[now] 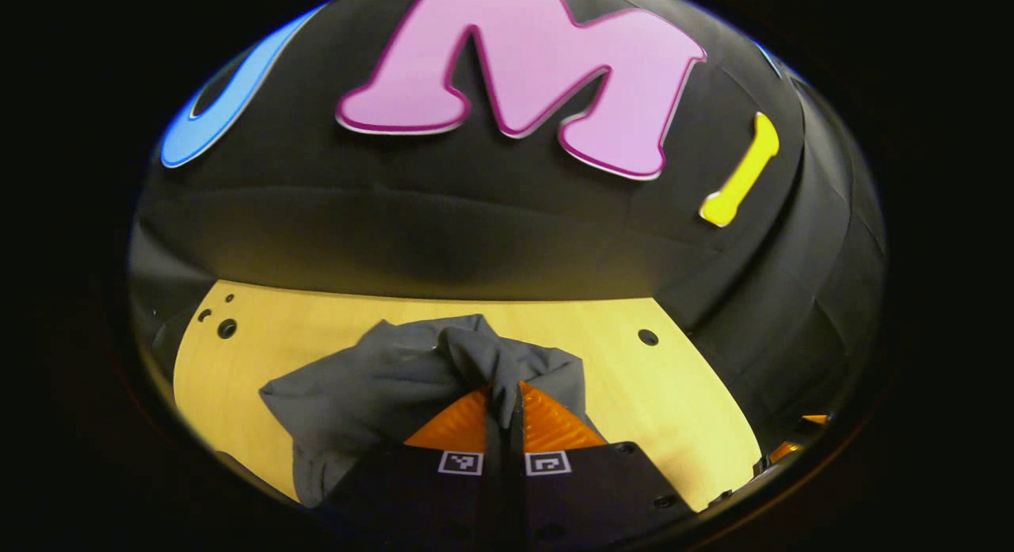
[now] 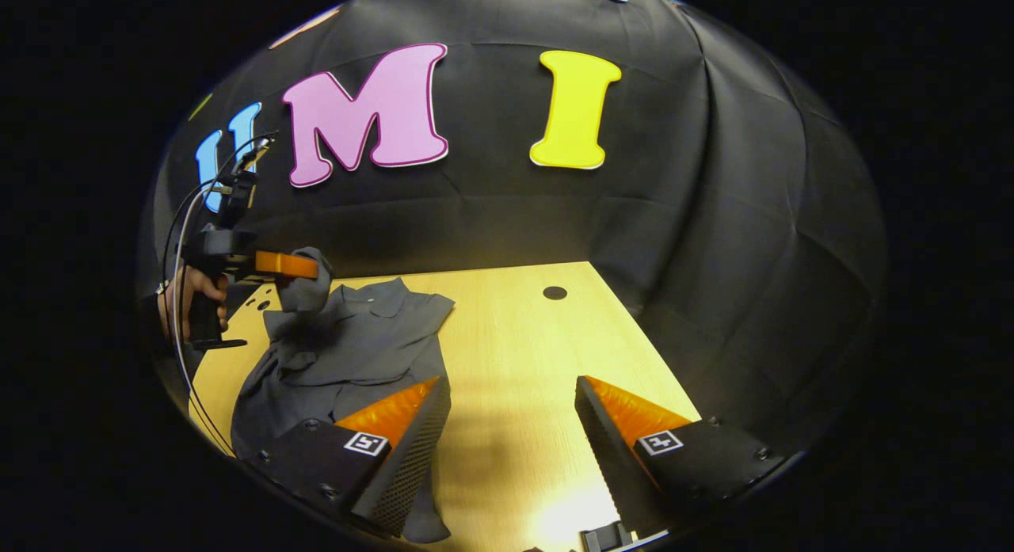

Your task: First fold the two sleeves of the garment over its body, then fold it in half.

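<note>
Your left gripper (image 1: 504, 405) has its fingers pressed nearly together on a bunch of the grey shirt (image 1: 412, 378); a narrow pleat of cloth runs down the slit between them. In the left gripper view the shirt rises in a hump from 9 to 12 o'clock of the fingertips, and its lower edge at 7 o'clock is cut off by the gripper body. What part of the shirt is pinched is hard to tell from there.

In the right gripper view, that left gripper (image 2: 305, 265) shows at 10 o'clock, with your hand (image 2: 188, 298) on its handle and cables looping above and below it. The cloth it holds wraps over the fingertips and is lifted off the table (image 2: 515, 338), likely a sleeve, though the folds hide where it joins.

The rest of the shirt (image 2: 348, 346) lies rumpled on the table's left part, collar end towards the far wall. Its near portion is hidden behind the right gripper's left finger (image 2: 396, 425), with a strip showing below that finger at 6 o'clock.

Your right gripper (image 2: 513, 394) stands wide apart over bare wood, holding nothing. A dark round hole (image 2: 554, 293) sits in the table at 12 o'clock of it.
</note>
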